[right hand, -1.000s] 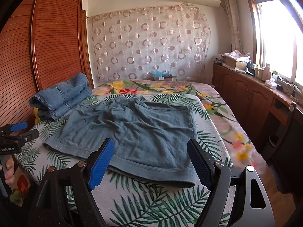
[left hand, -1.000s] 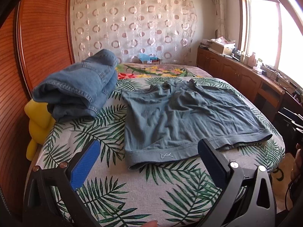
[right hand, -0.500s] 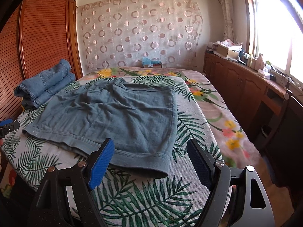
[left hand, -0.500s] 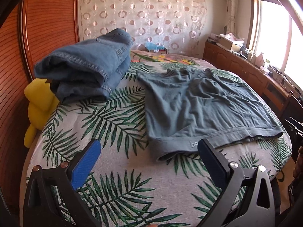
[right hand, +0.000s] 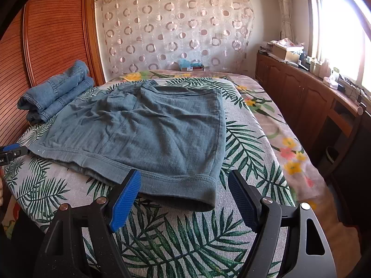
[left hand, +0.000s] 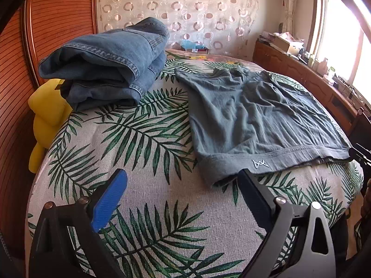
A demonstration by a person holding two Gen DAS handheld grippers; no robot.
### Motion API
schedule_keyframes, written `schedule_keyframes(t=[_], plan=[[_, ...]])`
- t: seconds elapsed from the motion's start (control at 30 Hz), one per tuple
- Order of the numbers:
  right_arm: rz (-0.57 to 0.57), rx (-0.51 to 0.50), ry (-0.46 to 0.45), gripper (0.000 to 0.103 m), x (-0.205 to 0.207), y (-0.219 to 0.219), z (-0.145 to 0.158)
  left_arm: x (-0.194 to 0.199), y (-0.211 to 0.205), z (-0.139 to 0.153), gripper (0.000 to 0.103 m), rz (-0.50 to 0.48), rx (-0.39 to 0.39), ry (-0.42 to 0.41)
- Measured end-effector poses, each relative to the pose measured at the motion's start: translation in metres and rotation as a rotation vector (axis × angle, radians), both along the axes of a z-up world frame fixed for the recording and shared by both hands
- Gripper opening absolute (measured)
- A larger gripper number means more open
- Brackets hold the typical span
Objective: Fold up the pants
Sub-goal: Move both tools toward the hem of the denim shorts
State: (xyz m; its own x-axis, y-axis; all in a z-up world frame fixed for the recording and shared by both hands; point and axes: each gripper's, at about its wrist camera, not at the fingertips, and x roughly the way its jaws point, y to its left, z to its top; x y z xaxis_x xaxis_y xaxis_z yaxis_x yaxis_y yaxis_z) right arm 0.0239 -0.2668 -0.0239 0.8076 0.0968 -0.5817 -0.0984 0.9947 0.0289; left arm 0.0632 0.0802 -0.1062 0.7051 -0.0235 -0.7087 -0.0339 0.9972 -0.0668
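grey-green cotton pants (left hand: 252, 120) are lying spread flat on the leaf-print bed cover (left hand: 143, 139), waistband toward the cameras; folded blue jeans (left hand: 109, 62) are sitting beside them near the wooden headboard (left hand: 58, 7), over a yellow plush toy (left hand: 46, 120); the left gripper (left hand: 183, 185) is hovering with jaws wide, just narrowing a little, nothing between them, its right pad at the waistband corner; the right gripper (right hand: 185, 185) is standing wide, the waistband's other corner lying between its pads, ungripped.
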Motion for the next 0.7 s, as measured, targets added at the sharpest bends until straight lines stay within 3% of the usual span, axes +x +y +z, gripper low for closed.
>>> schedule_keyframes(t=[0.3, 0.57, 0.7], plan=[[0.010, 0.013, -0.008, 0.079, 0.004, -0.007, -0.004, 0.006, -0.005, 0.000, 0.083, -0.051, -0.052, 0.009], [0.014, 0.018, -0.002, 0.079, 0.012, -0.003, -0.005, 0.006, 0.002, 0.012, 0.080, -0.030, -0.129, -0.030], [0.017, 0.019, 0.001, 0.079, 0.012, -0.003, -0.005, 0.010, 0.002, 0.010, 0.078, -0.021, -0.114, -0.014]])
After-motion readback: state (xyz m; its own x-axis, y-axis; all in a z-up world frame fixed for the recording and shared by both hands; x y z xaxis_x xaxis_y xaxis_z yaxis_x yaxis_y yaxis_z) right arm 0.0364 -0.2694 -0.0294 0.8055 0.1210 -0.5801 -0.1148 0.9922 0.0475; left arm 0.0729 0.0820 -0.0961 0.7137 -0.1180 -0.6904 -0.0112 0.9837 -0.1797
